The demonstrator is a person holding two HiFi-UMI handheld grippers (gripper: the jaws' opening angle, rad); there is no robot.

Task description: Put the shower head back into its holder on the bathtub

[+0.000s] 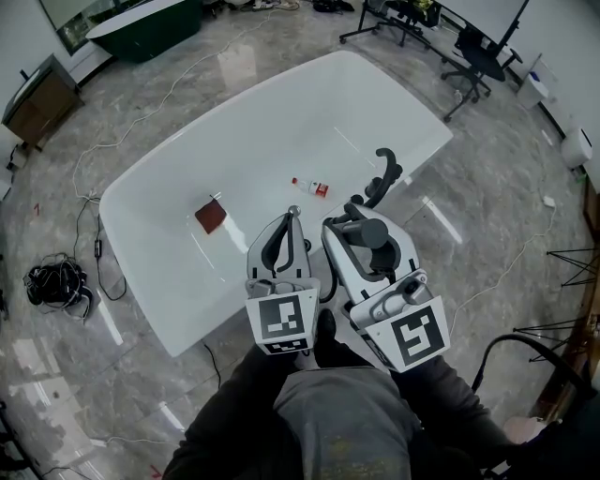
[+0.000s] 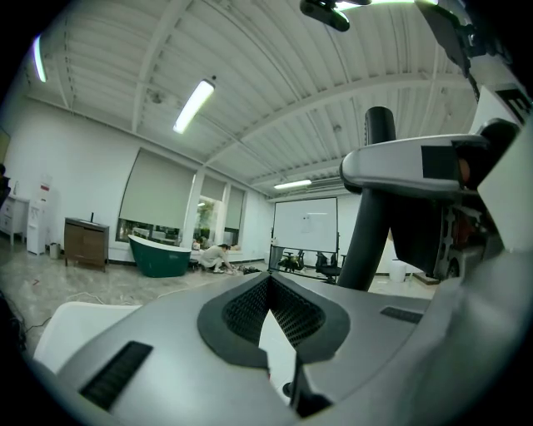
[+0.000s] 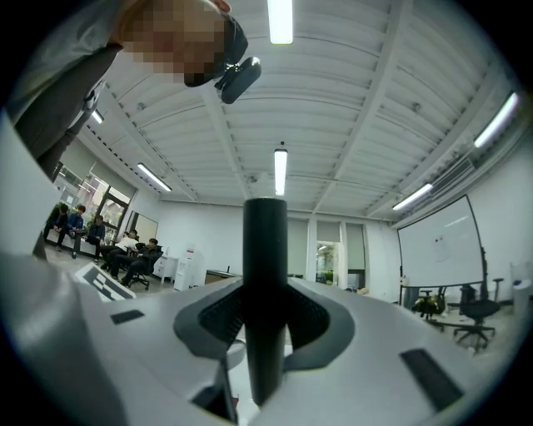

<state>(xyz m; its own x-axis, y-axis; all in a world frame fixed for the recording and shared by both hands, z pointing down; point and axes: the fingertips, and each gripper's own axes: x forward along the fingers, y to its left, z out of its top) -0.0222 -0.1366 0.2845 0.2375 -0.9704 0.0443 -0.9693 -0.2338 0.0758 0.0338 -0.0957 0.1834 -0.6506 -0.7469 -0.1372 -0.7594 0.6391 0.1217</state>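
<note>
Grey marble floor (image 1: 487, 234) surrounds a white tub (image 1: 169, 216), and over the tub's near rim the person holds 2 grippers side by side. The right gripper (image 3: 266, 320) is clamped on the shower head (image 3: 265, 241): its own view shows a dark round stem standing upright between the pads, gripped on both sides, with its top end above the jaws and its lower end dropping out of sight below them. The left gripper (image 2: 268, 287) holds nothing; its jaws meet at the tips, and only a thin wedge of white tub shows between the pads. From the head view the stem sits just short of a black curved fixture (image 1: 384, 173) on the tub's rim, near it but not touching (that fixture is most likely the holder, though its cradle cannot be made out from here). Further out, inside the tub, lie a small bottle (image 1: 311, 187) and a reddish-brown square (image 1: 210, 217), both well apart from the grippers and no part of this job. A green tub (image 1: 150, 23) stands far off across the room. As a judgement, the step in hand is the carry: the shower head is picked up and not yet seated. The next move calls for bringing the stem over the fixture, lining it up with the cradle while keeping it upright, lowering it in, and only then letting the jaws part; the free left gripper could steady it if it tips.
</note>
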